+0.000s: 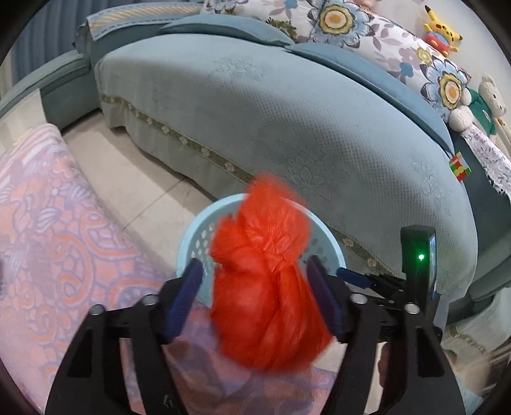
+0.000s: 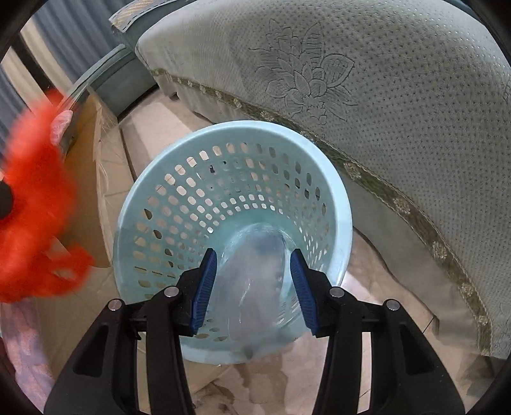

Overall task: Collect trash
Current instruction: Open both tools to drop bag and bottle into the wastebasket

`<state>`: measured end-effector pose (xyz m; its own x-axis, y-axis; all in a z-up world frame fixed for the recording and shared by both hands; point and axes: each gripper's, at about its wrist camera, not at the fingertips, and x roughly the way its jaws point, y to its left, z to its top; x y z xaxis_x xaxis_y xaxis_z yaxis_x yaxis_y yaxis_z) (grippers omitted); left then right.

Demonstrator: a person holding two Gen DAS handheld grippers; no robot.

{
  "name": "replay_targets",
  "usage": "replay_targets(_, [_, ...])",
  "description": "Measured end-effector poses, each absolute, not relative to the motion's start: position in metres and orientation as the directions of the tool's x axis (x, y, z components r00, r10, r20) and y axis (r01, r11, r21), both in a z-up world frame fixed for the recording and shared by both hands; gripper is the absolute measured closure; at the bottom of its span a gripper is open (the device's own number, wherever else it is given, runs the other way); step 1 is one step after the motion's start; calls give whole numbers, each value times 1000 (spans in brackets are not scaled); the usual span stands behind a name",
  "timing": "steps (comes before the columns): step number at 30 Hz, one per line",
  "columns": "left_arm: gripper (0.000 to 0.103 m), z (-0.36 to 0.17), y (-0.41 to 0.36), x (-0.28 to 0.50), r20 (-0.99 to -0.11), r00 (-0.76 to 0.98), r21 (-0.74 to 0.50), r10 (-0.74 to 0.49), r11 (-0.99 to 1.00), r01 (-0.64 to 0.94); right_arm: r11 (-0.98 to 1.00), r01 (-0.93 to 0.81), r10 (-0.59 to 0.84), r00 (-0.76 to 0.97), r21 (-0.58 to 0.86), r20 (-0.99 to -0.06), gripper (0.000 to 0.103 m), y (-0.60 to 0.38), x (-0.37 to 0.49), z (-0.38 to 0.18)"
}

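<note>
A crumpled red plastic bag sits between the fingers of my left gripper, above a light blue perforated basket. The jaws stand wide beside the bag, and contact is unclear. In the right wrist view the same red bag is blurred at the left edge. My right gripper holds a clear crushed plastic bottle between its blue pads, over the mouth of the basket. The basket stands on the floor beside the sofa.
A teal sofa with a patterned cover runs along the right, with floral cushions, soft toys and a puzzle cube. A table with a pink patterned cloth lies at left. A cardboard box stands beside the basket.
</note>
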<state>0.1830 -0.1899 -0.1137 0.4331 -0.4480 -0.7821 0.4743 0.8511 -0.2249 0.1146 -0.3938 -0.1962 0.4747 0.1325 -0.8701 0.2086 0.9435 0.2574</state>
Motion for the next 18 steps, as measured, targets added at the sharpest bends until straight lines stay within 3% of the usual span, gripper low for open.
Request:
replay_targets(11, [34, -74, -174, 158, -715, 487, -244, -502, 832, 499, 966, 156, 87, 554, 206, -828, 58, -375, 98, -146])
replay_targets(18, [35, -25, -138, 126, -642, 591, -217, -488, 855, 471, 981, 51, 109, 665, 190, -739, 58, -336, 88, -86])
